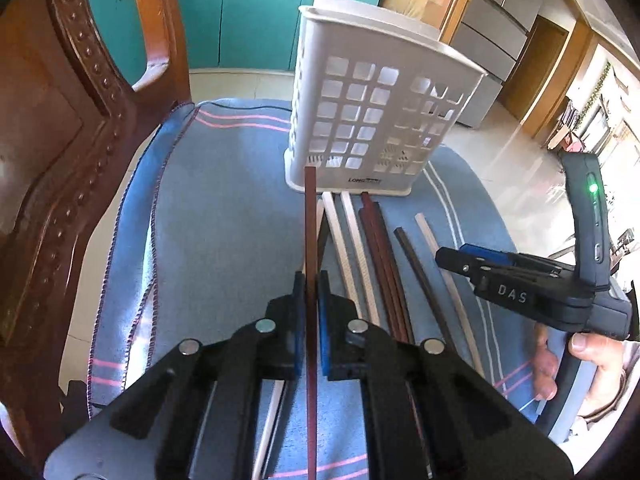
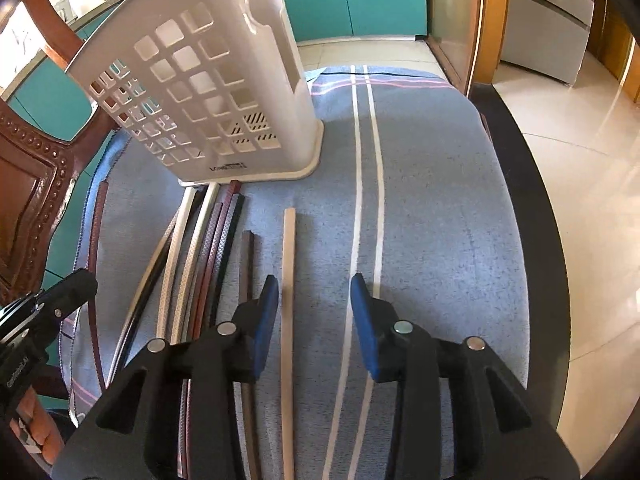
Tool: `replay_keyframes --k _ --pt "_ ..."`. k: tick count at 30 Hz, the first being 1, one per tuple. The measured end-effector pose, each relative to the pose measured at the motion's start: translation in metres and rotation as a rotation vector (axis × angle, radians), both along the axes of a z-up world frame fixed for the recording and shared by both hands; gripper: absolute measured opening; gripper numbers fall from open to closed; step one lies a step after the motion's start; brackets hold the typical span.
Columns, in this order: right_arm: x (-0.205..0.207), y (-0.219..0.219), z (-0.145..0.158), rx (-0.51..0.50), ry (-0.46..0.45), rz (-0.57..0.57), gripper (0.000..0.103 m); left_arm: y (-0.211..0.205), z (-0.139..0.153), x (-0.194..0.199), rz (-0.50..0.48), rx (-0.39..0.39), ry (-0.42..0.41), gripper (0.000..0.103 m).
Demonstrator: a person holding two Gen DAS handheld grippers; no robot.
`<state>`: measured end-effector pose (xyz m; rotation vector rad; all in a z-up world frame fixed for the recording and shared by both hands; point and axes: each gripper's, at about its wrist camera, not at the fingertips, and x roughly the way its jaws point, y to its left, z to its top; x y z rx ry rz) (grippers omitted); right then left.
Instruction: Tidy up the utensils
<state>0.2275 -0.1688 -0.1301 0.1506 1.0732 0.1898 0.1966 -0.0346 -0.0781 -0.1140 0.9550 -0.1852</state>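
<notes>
Blue cloth point(image 2: 440, 220) bare rightward, left hand-held gripper point(image 1: 311, 280) clamping red chopstick point(image 1: 310, 220), right hand-held gripper point(image 2: 314, 292) released.

Both views ride on handheld grippers, looking forward and steeply down along the fingers, close over a blue cloth point(image 1: 224, 216) on a table. The left wrist view sits to the left, its blue-padded left gripper point(image 1: 311, 280) in the foreground, with the right gripper point(image 1: 452, 258) entering from its right edge. The right wrist view sits to the right, looking past its own right gripper point(image 2: 314, 284). Both share the white slotted holder point(image 1: 384, 112) ahead, the row of chopsticks point(image 2: 208, 248) before it, and the teal cabinets point(image 1: 248, 12) behind.
</notes>
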Motion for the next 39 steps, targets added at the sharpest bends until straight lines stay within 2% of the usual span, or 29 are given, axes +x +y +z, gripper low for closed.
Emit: replay_keyframes --k 3,5,7,9,13,15,16,17,19,24,28,34,35,37,39 --pt "0.001 0.007 0.001 -0.007 -0.003 0.01 0.039 0.012 -0.007 -0.004 0.022 0.01 0.022 0.007" --pt "0.001 0.013 0.0 -0.026 -0.007 0.019 0.039 0.017 -0.009 -0.002 0.042 0.017 0.031 0.014" --pt "0.0 0.018 -0.002 -0.059 -0.016 0.027 0.039 0.019 -0.01 -0.002 0.053 0.03 0.029 0.032" --pt "-0.001 0.025 -0.003 -0.098 -0.03 0.037 0.039 0.019 -0.012 -0.001 0.056 0.044 0.031 0.033" --pt "-0.003 0.033 -0.005 -0.143 -0.05 0.048 0.039 0.013 -0.017 0.003 0.055 0.074 0.044 0.043" --pt "-0.004 0.036 -0.005 -0.158 -0.056 0.056 0.039 0.011 -0.02 0.004 0.052 0.089 0.048 0.045" --pt "-0.005 0.037 -0.006 -0.158 -0.057 0.064 0.037 0.009 -0.021 0.004 0.05 0.093 0.051 0.047" --pt "-0.007 0.038 -0.005 -0.157 -0.058 0.072 0.023 0.01 -0.021 0.005 0.049 0.094 0.053 0.048" --pt "-0.009 0.039 -0.005 -0.152 -0.053 0.089 0.009 0.01 -0.022 0.005 0.053 0.099 0.057 0.05" --pt "-0.015 0.038 -0.004 -0.125 -0.06 0.076 0.007 0.012 -0.024 0.005 0.06 0.109 0.057 0.053" --pt "-0.012 0.024 0.008 -0.09 -0.09 0.053 0.007 0.013 -0.024 0.006 0.067 0.113 0.049 0.06" --pt "-0.012 0.015 0.017 -0.051 -0.113 0.037 0.007 0.013 -0.026 0.007 0.068 0.126 0.057 0.058" --pt "-0.01 0.015 0.017 -0.053 -0.109 0.038 0.007 0.013 -0.027 0.008 0.069 0.129 0.062 0.054" --pt "-0.009 0.017 0.013 -0.06 -0.095 0.044 0.007 0.014 -0.031 0.011 0.07 0.129 0.086 0.038" --pt "-0.007 0.019 0.009 -0.065 -0.085 0.045 0.007 0.016 -0.035 0.013 0.071 0.121 0.107 0.027"
